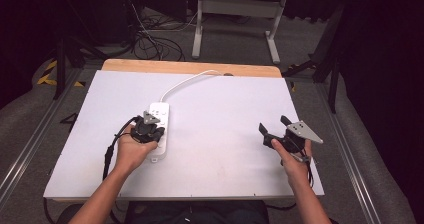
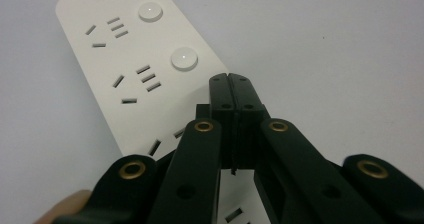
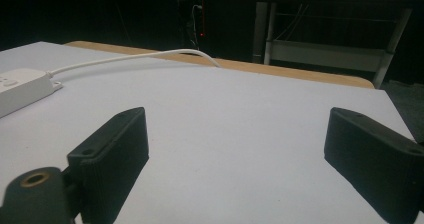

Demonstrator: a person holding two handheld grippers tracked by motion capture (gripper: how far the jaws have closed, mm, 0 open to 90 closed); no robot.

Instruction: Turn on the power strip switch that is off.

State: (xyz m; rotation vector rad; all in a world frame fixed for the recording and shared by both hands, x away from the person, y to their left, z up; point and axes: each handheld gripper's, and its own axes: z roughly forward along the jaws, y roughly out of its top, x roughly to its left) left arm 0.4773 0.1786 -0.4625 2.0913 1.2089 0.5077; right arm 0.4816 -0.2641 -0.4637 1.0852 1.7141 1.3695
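Tongs on the left (image 2: pixel 231 79) were pressed closed, empty, over the white power strip (image 1: pixel 159 129) lying left of centre on the tabletop (image 1: pixel 225 134); right tongs (image 1: pixel 274 129) hovered wide open, well apart.

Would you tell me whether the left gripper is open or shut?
Shut: the left gripper has its jaws pressed together over the power strip.

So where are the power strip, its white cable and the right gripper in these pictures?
power strip (image 1: pixel 161 115): high view, on its white top face near the far end.
white cable (image 1: pixel 186 81): high view, on the curve running toward the table's far edge.
right gripper (image 1: pixel 274 129): high view, midway between its open jaw tips.
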